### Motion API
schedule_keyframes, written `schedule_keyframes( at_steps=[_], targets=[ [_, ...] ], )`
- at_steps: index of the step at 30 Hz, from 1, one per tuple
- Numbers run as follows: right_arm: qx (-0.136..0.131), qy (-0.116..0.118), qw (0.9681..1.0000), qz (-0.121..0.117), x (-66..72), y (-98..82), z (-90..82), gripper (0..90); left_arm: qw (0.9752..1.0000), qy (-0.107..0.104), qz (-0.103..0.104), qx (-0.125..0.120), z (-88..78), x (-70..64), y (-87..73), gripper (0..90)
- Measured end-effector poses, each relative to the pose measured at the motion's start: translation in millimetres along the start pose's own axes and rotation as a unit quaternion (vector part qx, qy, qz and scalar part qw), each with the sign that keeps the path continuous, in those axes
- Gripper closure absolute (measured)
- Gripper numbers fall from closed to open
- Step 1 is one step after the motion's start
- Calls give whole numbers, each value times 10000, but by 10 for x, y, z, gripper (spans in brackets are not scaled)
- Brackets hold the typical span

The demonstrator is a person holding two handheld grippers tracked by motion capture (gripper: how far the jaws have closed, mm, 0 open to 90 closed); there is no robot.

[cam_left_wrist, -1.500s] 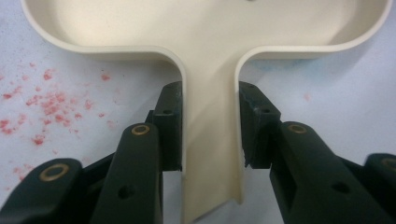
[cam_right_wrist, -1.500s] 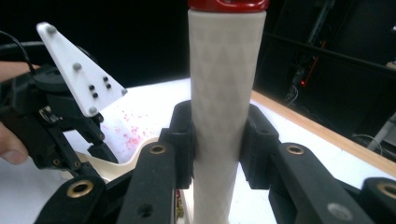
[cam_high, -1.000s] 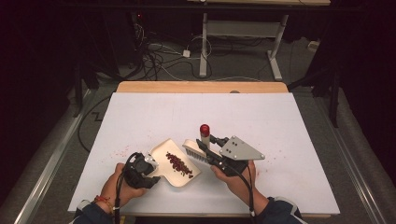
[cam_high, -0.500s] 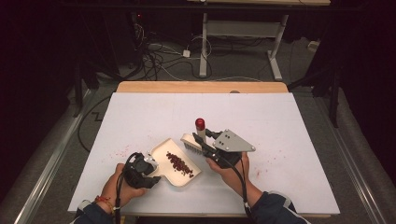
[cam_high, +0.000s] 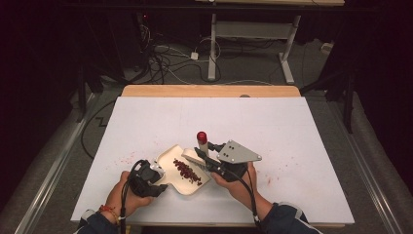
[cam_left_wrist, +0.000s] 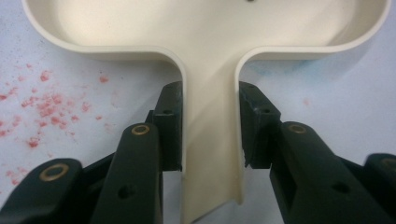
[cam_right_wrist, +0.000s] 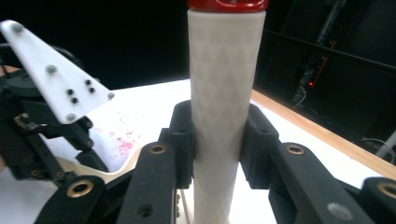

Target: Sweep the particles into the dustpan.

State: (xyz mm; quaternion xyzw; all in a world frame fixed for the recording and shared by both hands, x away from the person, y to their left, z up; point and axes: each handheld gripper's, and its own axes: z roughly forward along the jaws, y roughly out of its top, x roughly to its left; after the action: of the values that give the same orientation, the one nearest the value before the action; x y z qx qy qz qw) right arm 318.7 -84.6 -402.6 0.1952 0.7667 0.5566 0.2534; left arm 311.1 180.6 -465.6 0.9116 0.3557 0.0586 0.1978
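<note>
Brush in my right gripper has moved left and now stands at the dustpan mouth, so the red crumbs are nearly swept in. My left gripper clamps the dustpan handle near the table edge; far side offers room.

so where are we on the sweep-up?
Partly done. A pile of red bits already sits in the dustpan. In hand: the left gripper is clamped on the pan's handle, and the right gripper holds the brush at the pan's mouth. Left: red specks scattered on the white table on both sides.
</note>
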Motion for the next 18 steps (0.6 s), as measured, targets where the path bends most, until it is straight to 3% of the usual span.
schedule_keyframes(
  at_steps=[6,9,18],
  targets=[
    [-13,174,9998,78,70,15,5,700,10000,5,-40,-35,8,-8,-3,635],
    [-20,174,9998,-24,108,37,10,701,10000,-16,-49,-63,8,-1,-11,635],
    [-186,25,9998,72,9,121,-104,701,9998,-88,-110,-131,19,28,-8,635]
  ],
)
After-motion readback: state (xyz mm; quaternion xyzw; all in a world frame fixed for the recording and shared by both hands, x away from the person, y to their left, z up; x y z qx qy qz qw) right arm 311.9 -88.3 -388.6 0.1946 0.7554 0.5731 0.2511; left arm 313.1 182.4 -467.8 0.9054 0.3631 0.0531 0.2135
